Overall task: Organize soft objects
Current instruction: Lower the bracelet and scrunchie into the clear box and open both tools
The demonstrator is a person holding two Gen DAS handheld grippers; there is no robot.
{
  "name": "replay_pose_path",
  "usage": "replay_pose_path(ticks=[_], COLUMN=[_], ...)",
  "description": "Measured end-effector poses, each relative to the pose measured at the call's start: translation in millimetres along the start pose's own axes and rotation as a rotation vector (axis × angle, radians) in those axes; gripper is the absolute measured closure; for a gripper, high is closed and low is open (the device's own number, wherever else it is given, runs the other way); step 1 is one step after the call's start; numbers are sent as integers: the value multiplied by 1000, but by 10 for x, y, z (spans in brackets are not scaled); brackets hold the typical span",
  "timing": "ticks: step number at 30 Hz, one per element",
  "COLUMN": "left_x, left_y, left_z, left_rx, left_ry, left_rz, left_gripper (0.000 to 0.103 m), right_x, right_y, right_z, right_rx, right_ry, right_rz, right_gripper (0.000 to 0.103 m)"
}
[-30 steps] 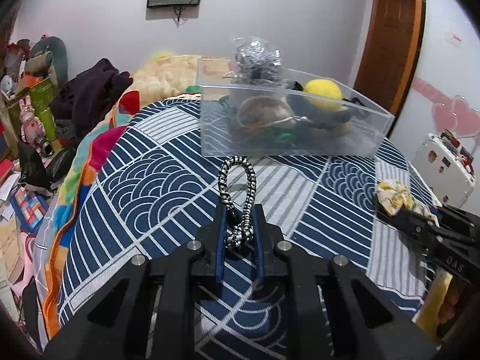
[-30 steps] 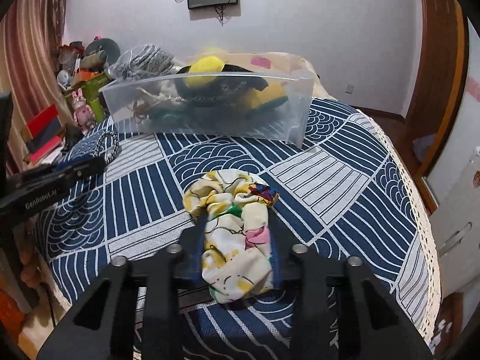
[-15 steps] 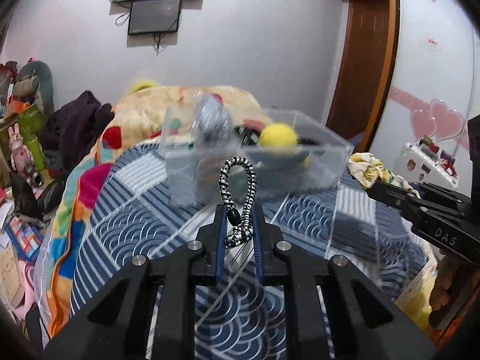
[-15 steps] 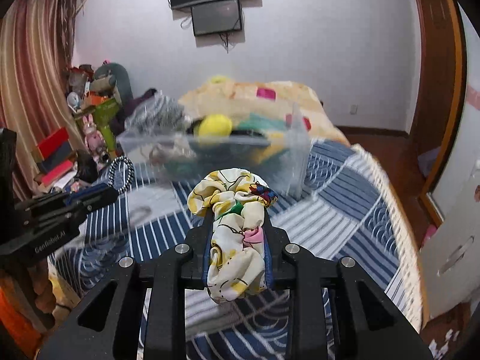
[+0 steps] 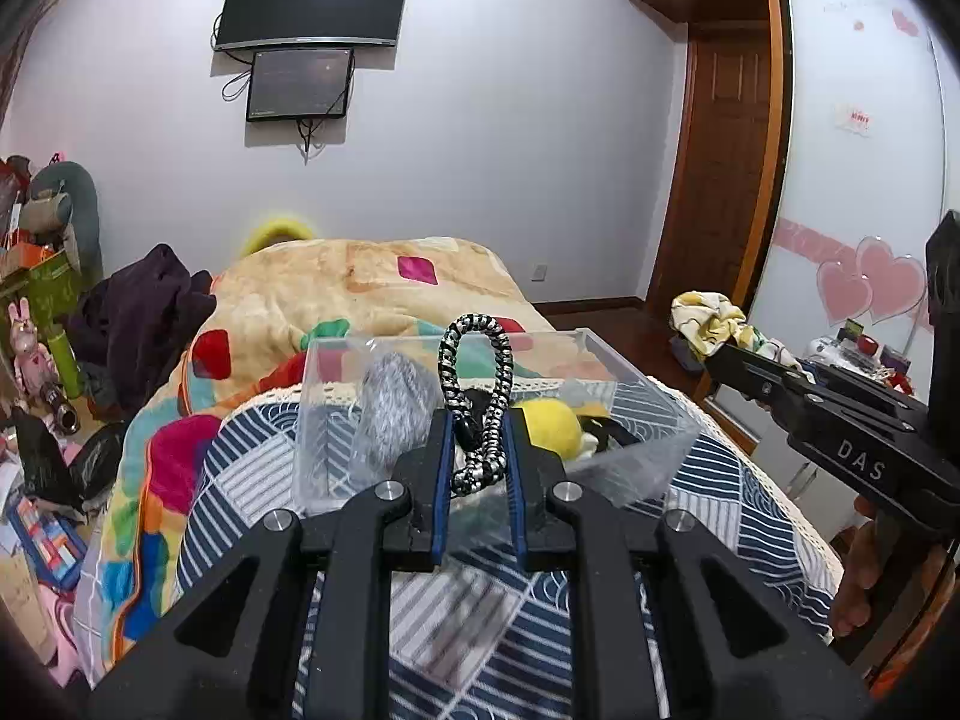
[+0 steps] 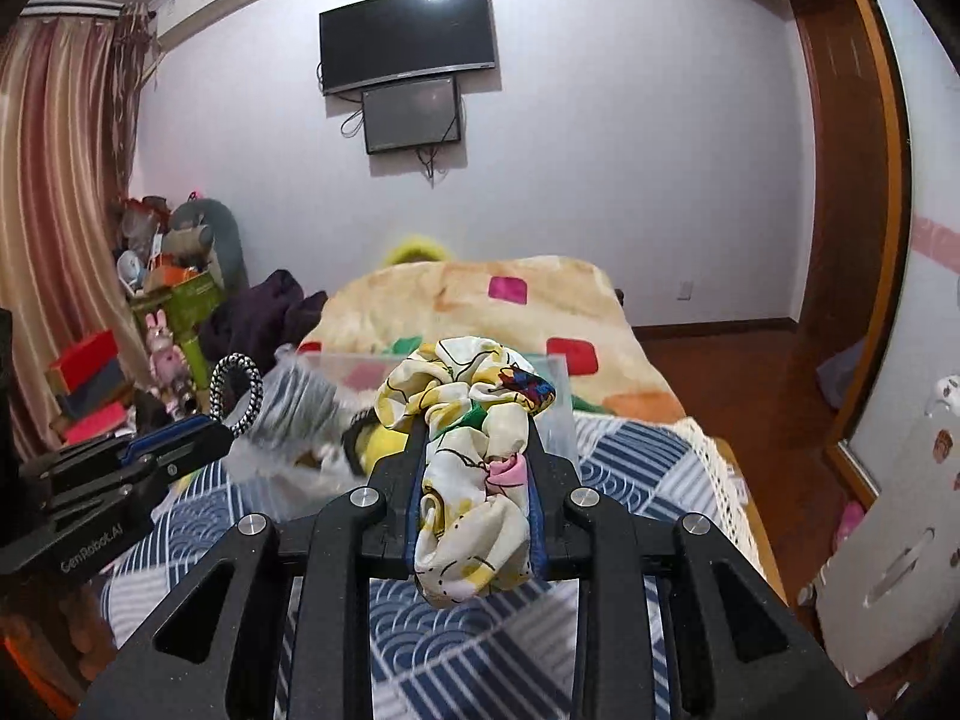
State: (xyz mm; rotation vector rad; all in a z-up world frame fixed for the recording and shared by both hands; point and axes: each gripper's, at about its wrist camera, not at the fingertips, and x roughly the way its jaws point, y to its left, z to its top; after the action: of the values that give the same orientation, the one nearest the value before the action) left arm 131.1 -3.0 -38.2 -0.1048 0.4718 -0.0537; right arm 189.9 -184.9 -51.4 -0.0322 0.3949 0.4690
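Observation:
My left gripper is shut on a black-and-white braided hair tie and holds it in the air above the bed, in front of the clear plastic box. The box holds a grey fuzzy item, a yellow ball and other soft items. My right gripper is shut on a floral cream scrunchie, also lifted, near the box. Each gripper shows in the other's view: the right, the left.
The box stands on a blue-and-white patterned bedspread. A cream blanket with coloured squares lies behind it. Cluttered toys and boxes stand at the left. A wooden door and a white wardrobe are at the right.
Both grippers have lifted up from the bedspread with their items and moved closer to the box. The views have tilted up toward the far wall.

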Motion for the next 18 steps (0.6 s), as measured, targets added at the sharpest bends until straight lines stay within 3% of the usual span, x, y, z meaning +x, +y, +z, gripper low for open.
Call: replay_pose_path(ticks=[8, 18], left_x=[391, 791], left_y=[-65, -146], left_z=[87, 17], left_rx=[34, 99], left_ry=[42, 116], left_rz=[13, 65], left_gripper=[87, 87], right_x=[305, 628], right_y=[20, -64], right_z=[96, -64], right_rx=[7, 27], right_ry=[36, 155], right_rz=[3, 3], right_gripper=[79, 79])
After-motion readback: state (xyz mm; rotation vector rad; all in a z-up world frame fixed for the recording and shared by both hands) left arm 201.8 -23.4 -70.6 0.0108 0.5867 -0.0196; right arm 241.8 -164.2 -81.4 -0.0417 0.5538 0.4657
